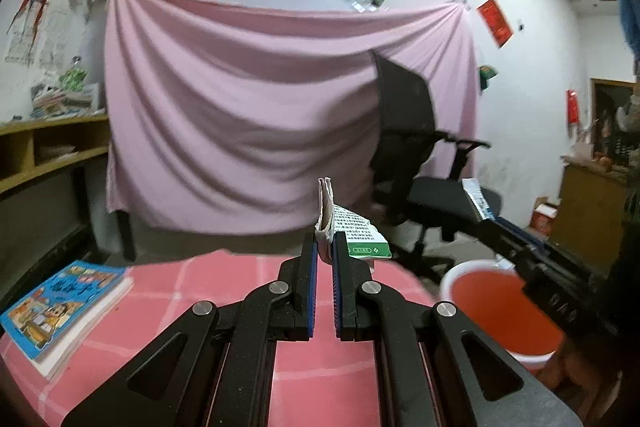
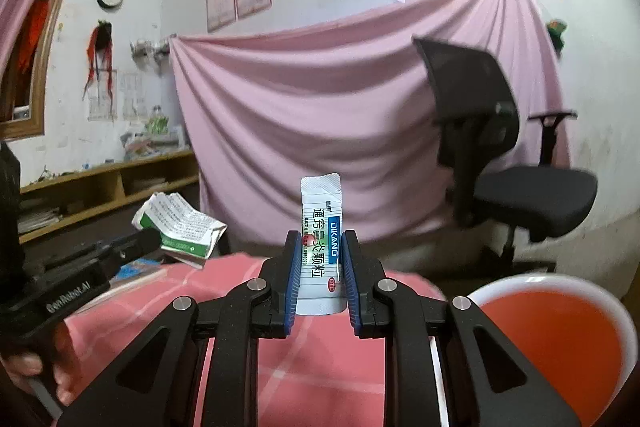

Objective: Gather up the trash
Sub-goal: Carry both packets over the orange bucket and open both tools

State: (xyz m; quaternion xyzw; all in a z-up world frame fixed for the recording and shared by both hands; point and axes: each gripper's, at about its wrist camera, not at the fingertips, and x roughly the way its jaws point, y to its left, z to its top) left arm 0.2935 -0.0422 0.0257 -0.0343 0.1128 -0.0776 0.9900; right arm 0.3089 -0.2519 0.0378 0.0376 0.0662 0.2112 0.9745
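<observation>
Both pieces of trash are picked up and neither is in the bucket yet, so I judge the task a little past halfway: grasping done, dropping left.

Nearest in the right wrist view, the right gripper [image 2: 319,269] is clenched on a sachet [image 2: 321,247]. It stands upright between the blue pads, white with a blue band, green stripe and black print, flat and little creased, its crimped top edge above the fingertips. It hangs over the pink table [image 2: 312,367].

The left gripper [image 1: 325,249] grasps a box [image 1: 354,233] by a torn flap. The box is crushed, white with dense small print and a green band along the bottom edge; it leans to the right of the pads. From the right wrist view the same box [image 2: 182,227] looks crumpled and open at one end.

The bucket [image 1: 496,311], red inside with a white rim, sits just beyond the table's right edge, lower than both grippers. No trash shows inside it. A book [image 1: 60,303] lies on the table's left side.

Farther off stand a chair [image 2: 500,155] and a pink sheet [image 1: 248,107].
</observation>
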